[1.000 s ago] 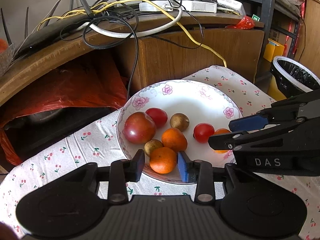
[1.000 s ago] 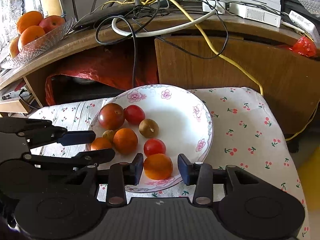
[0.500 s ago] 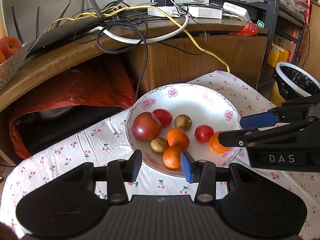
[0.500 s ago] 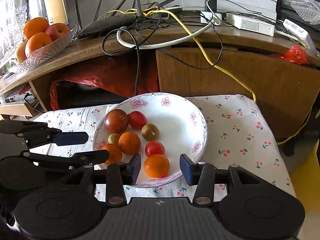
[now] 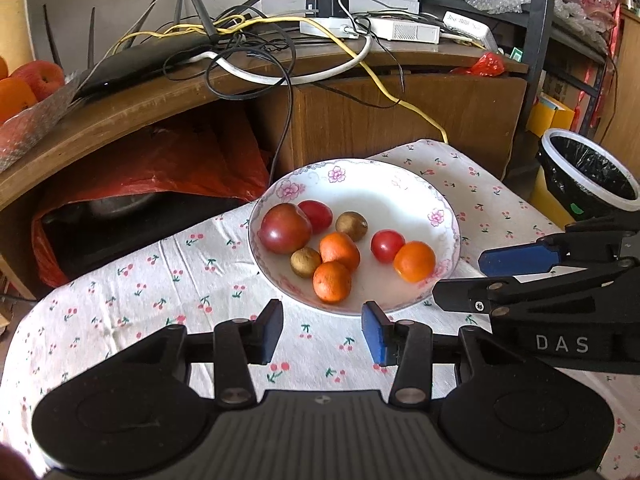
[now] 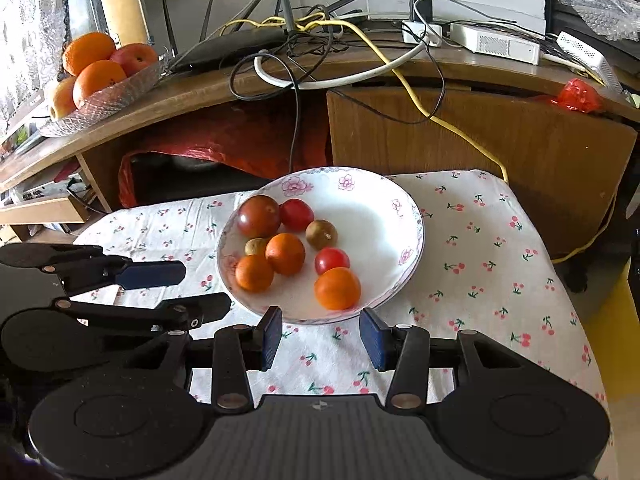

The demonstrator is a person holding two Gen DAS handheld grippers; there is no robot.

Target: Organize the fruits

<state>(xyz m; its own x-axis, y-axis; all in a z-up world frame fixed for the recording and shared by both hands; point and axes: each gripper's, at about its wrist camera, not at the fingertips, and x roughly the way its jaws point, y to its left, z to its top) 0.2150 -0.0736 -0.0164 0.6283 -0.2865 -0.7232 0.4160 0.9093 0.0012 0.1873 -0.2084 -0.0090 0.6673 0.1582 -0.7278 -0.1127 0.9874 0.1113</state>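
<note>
A white flowered plate [image 5: 384,184] [image 6: 380,208] on the cherry-print cloth holds a dark red apple [image 5: 285,228] [image 6: 258,216], two red tomatoes [image 5: 386,245] [image 6: 332,261], two brown kiwis [image 5: 351,226] [image 6: 321,234] and three oranges [image 5: 414,261] [image 6: 337,288]. My left gripper [image 5: 322,330] is open and empty, just short of the plate's near rim. My right gripper [image 6: 320,336] is open too, with nothing in it, near the rim in front of the closest orange. Each gripper shows in the other's view, left gripper [image 6: 176,288] and right gripper [image 5: 460,278].
A wooden desk [image 6: 460,128] stands behind the table with tangled cables [image 6: 304,52], a router and a glass bowl of fruit [image 6: 100,80] at its left end. A red bag [image 5: 140,160] lies under the desk. A bin with a black liner [image 5: 588,172] stands at the right.
Both grippers have drawn back and risen away from the plate. The oranges that sat between their fingers now lie free on the plate.
</note>
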